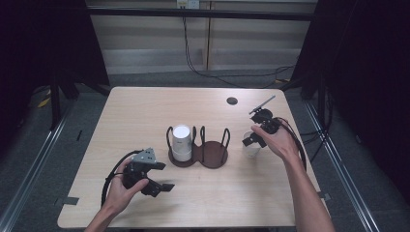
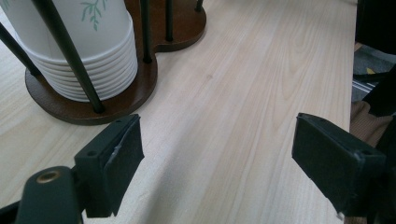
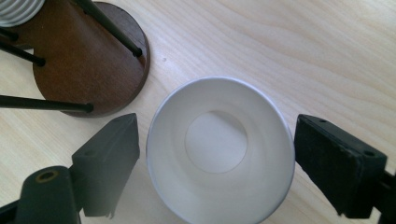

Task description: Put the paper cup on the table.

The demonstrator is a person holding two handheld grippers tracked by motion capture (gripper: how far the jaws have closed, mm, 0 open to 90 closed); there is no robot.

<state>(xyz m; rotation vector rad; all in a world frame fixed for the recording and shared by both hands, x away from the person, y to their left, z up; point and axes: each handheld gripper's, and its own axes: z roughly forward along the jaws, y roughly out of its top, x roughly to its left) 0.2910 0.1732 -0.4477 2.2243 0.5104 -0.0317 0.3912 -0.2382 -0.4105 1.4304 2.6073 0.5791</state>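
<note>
Your right gripper (image 3: 217, 154) sits spread wide around the paper cup (image 3: 219, 149); squeeze hard and it may crumple.

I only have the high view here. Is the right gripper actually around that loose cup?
Observer: Yes. In the right gripper view the cup stands mouth up between the open jaws, touching neither pad.
Operator: Anything inside it?
Observer: No, its white bottom is bare.
Operator: And the left gripper?
Observer: The left gripper is open over bare table, with the holder just ahead.
Operator: Is the white thing in the holder one cup?
Observer: No, a nested stack; many rims show at its base.
</note>
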